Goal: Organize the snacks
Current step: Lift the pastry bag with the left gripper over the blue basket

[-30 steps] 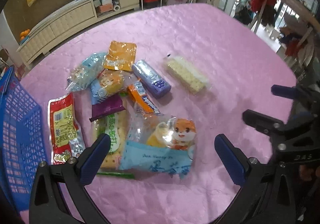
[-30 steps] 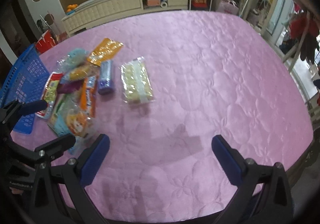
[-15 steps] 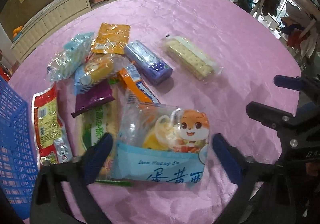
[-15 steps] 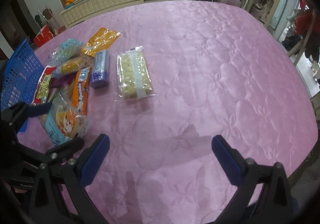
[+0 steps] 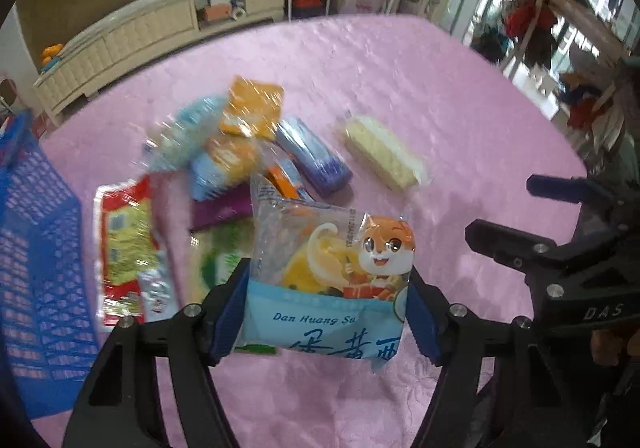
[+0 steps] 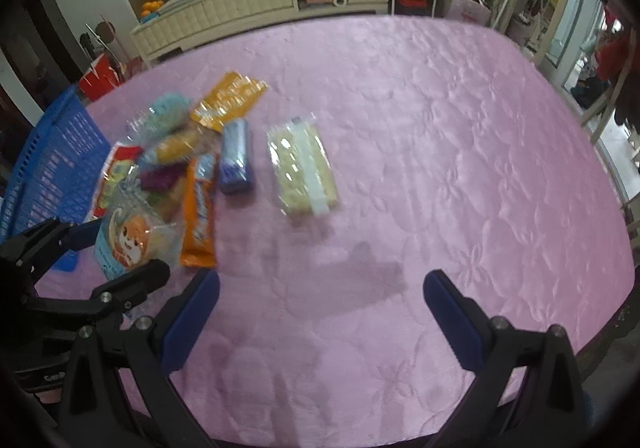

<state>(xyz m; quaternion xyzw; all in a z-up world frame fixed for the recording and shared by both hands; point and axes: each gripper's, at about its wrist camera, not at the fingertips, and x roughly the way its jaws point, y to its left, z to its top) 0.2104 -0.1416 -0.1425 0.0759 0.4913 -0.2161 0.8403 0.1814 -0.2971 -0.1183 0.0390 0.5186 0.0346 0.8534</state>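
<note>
My left gripper is shut on a clear and light-blue snack bag with an orange cartoon animal, which also shows in the right wrist view. Behind it a heap of snack packets lies on the pink tablecloth: an orange packet, a purple bar, a red packet. A pale cracker pack lies apart to the right, also seen in the right wrist view. My right gripper is open and empty over bare cloth.
A blue plastic basket stands at the table's left edge, also in the right wrist view. The pink quilted tablecloth stretches to the right. A white sideboard stands beyond the table.
My left gripper has closed from wide open onto the cartoon-animal bag and tilted it up off the heap. My right gripper stays open and has shifted only slightly.
</note>
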